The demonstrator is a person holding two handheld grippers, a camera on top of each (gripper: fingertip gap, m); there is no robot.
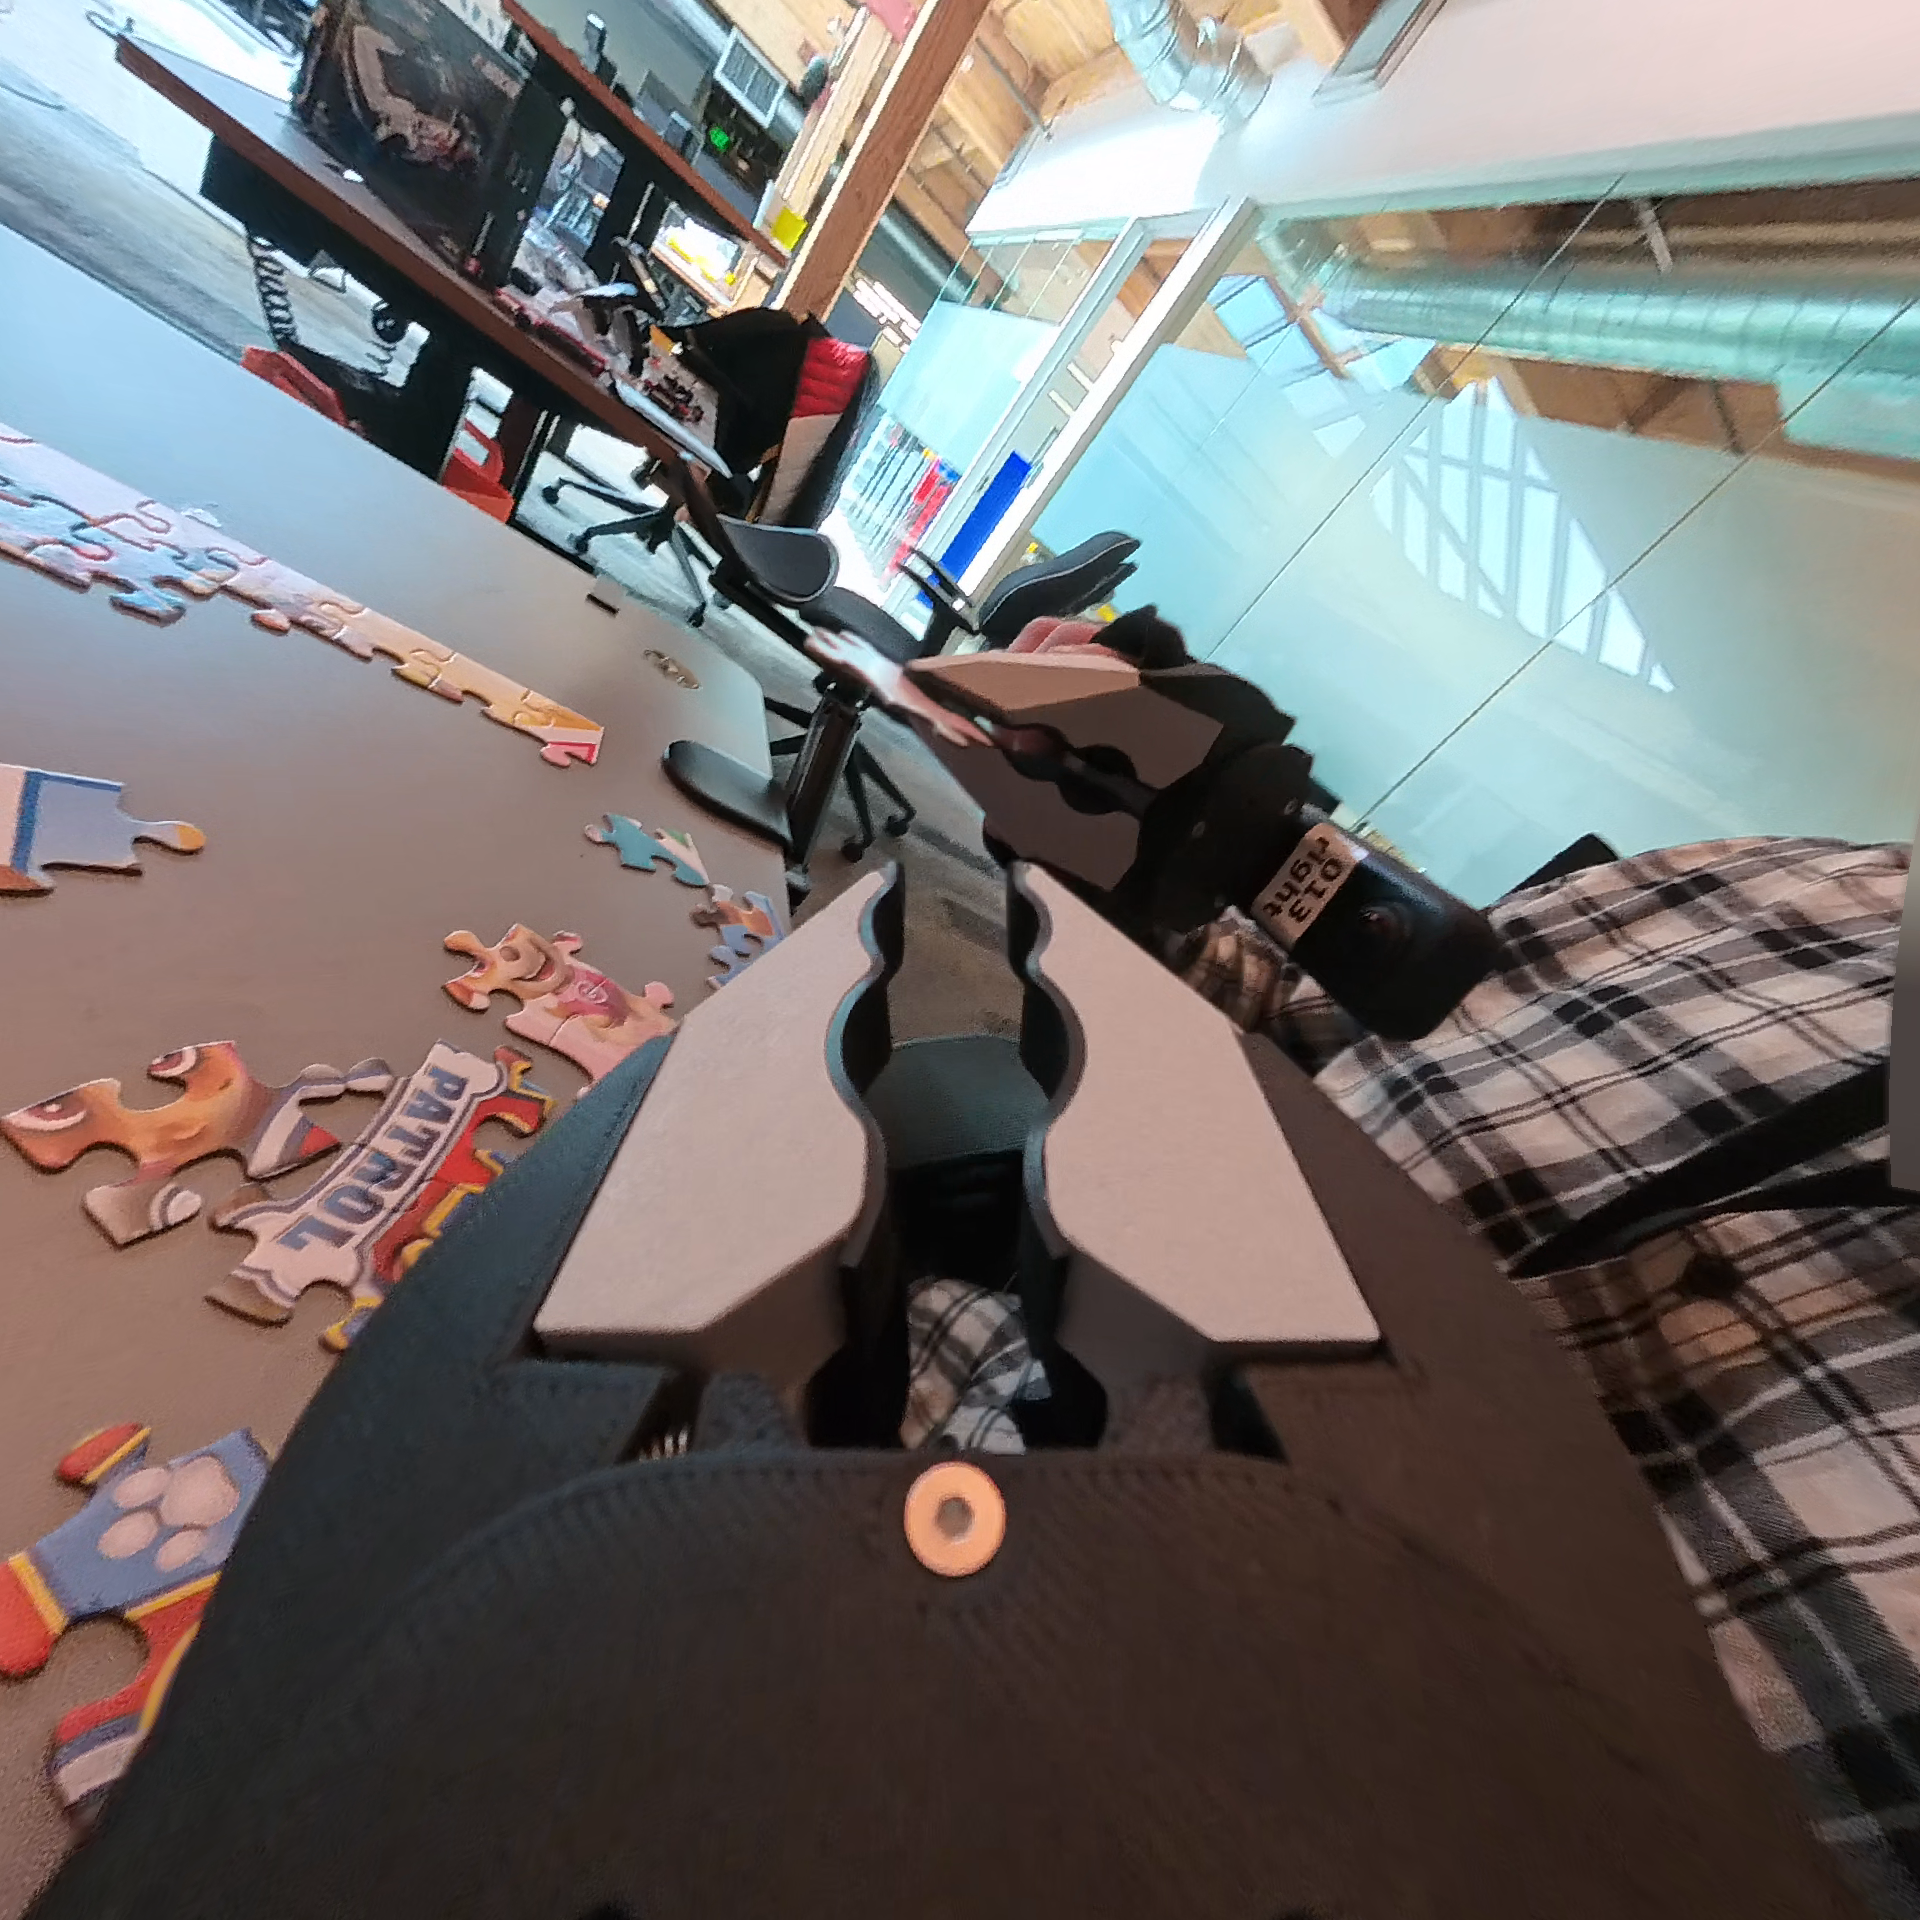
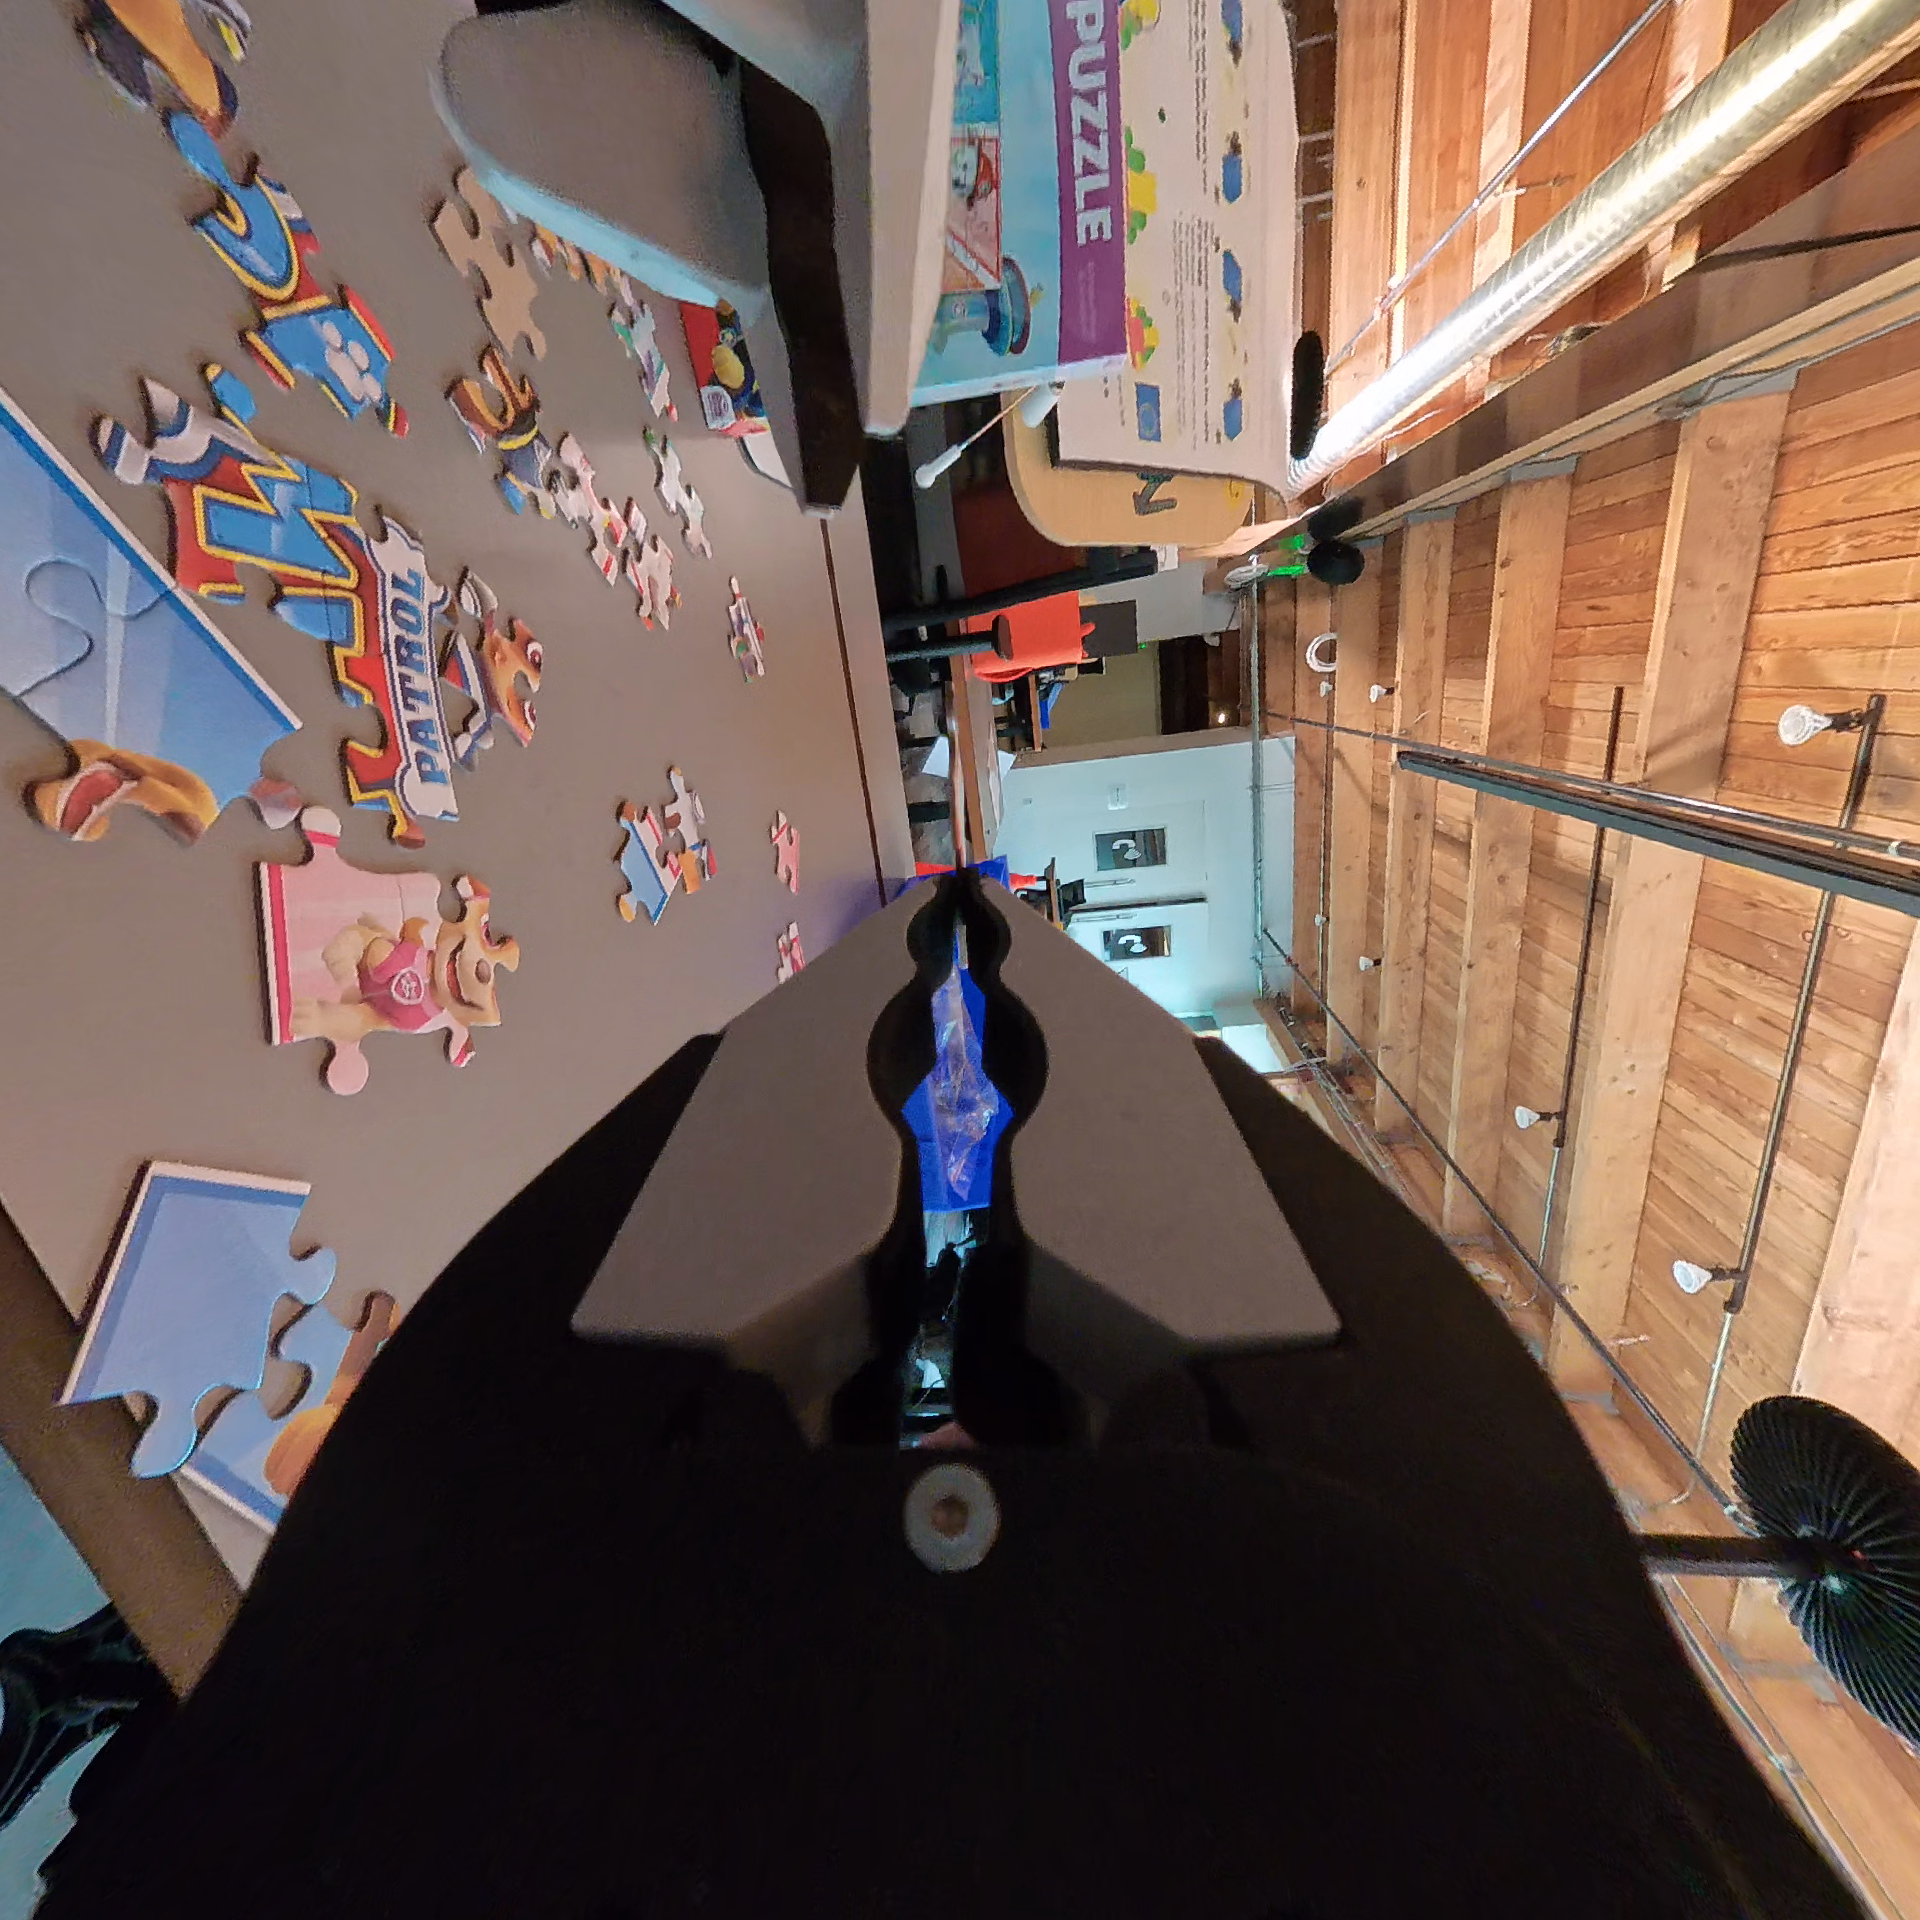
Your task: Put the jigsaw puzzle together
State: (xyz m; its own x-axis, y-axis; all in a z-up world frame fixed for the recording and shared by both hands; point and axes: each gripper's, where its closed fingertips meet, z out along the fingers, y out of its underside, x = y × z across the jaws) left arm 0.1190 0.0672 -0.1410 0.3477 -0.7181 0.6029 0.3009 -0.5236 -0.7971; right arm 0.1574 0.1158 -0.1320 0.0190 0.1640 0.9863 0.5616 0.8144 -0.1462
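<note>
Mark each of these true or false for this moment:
1. The left claw is open with nothing between its fingers. True.
2. The right claw rests on the table. False: it is held up in the air, shut on a puzzle piece.
3. The puzzle is finished. False: many loose pieces lie scattered on the table, some joined in small groups.
4. A puzzle box shows in the right wrist view, beyond the pieces. True.
5. The pink-bordered group stands on edge. False: it lies flat, picture side up.
</note>
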